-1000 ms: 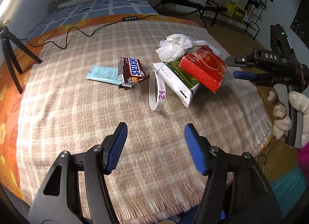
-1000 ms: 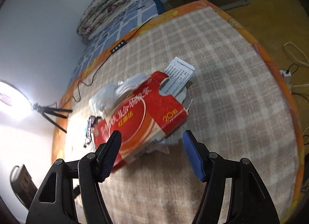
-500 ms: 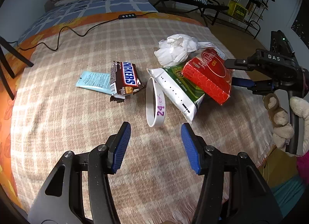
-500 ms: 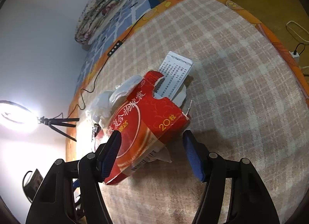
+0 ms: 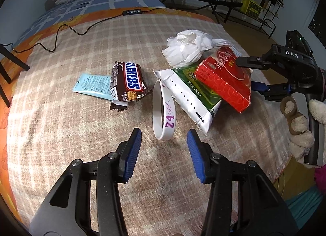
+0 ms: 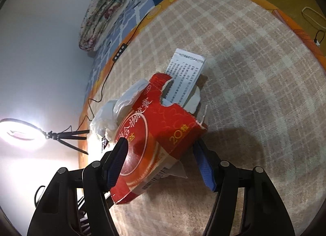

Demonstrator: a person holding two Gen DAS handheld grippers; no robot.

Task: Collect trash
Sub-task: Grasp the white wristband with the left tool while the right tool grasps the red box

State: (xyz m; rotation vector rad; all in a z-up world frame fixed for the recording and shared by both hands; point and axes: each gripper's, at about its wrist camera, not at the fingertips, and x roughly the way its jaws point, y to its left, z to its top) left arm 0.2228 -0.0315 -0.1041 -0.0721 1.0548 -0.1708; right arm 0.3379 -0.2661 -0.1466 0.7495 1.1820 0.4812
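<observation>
1. Trash pile on the plaid blanket (image 5: 61, 134). The red carton (image 6: 159, 134), printed with Chinese characters and "20" in yellow, leans on a green-and-white drink carton (image 5: 191, 91) marked "250mL". A crumpled white tissue (image 5: 187, 46) lies at 12 o'clock of both.
2. A white wristband (image 5: 163, 111) bearing "24" in purple and a scribbled signature stands on edge just beside the drink carton, at its 9 o'clock.
3. A brown "SNICKERS" wrapper (image 5: 128, 82), torn open at its near end, overlaps a pale blue sachet (image 5: 92, 85) at its 9 o'clock; the sachet's print is too small to read.
4. A white leaflet (image 6: 185, 73) of dense printed text sticks out behind the red carton, at its 1 o'clock in the right wrist view.
5. Left gripper (image 5: 164, 141): jaws apart and just now closing, nothing between them; the wristband lies just beyond the tips at 12 o'clock.
6. Right gripper (image 6: 160, 150): jaws spread either side of the red carton's near end; whether the blue pads press on it cannot be told. Its body reads "DAS".
7. Surroundings: black cable with inline switch (image 5: 132, 12) at 11 o'clock; lit ring light (image 6: 20, 132) on a tripod; folded quilts (image 6: 99, 14).
</observation>
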